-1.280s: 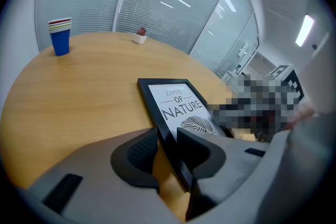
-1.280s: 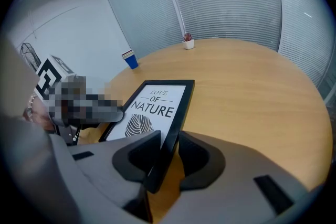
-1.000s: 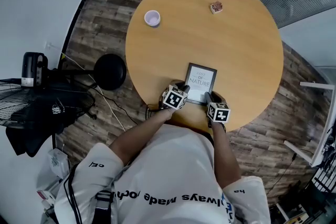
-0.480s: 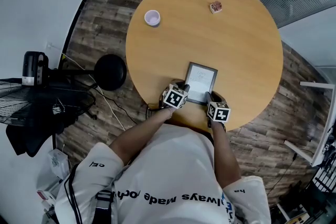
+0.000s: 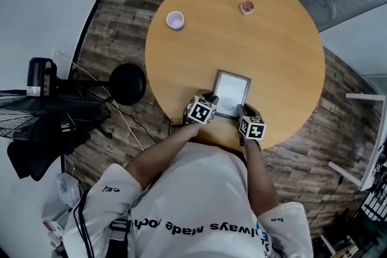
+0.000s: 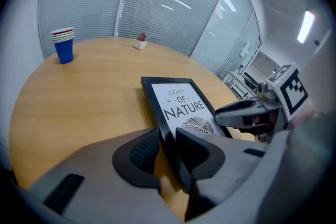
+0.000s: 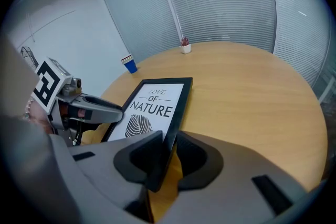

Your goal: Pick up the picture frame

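Note:
A black picture frame with a "Love of Nature" print lies near the front edge of the round wooden table. My left gripper has just been closing, and the frame's left edge sits between its pads. My right gripper is shut on the frame's right edge. In the left gripper view the jaws pinch the frame's near corner, and the right gripper shows across the print. The right gripper view shows its jaws on the other near corner, with the left gripper opposite.
A cup stands at the table's far left, seen as a stack of blue cups. A small potted plant sits at the far side. A black stool and a fan stand on the floor to the left.
The print's lettering has faded into glare in the head view, as the frame tilts slightly. Both grippers stay at its near corners, hardly moved.

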Demonstrator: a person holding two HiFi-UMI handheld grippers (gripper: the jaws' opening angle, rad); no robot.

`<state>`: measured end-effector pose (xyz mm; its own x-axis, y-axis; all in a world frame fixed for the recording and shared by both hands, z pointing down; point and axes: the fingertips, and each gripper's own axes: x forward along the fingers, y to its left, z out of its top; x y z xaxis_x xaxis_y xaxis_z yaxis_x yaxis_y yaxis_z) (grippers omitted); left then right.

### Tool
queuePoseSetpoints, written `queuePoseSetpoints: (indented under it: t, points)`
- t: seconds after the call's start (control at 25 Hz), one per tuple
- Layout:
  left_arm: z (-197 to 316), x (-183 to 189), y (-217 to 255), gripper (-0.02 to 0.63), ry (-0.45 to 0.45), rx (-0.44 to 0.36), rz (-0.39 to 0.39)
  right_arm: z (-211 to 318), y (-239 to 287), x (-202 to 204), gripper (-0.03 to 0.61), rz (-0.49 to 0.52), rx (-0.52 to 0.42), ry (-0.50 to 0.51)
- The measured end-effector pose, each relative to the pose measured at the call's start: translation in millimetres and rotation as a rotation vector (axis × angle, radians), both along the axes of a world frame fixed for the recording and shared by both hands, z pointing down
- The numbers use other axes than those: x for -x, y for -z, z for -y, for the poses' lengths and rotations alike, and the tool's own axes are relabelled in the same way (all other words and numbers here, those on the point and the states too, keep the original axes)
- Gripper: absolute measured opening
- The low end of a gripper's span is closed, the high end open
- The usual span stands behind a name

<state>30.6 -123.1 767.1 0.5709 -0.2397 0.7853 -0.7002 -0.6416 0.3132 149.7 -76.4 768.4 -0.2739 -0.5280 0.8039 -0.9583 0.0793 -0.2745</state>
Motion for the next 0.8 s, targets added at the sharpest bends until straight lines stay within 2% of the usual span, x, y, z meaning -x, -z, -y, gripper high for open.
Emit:
queuePoseSetpoints:
  t: [0.8]
  points:
    - [-14,-6,33,0.109,0.019,-0.064,-0.033,-14,33,-6,0.100,-0.009,-0.073,-0.012]
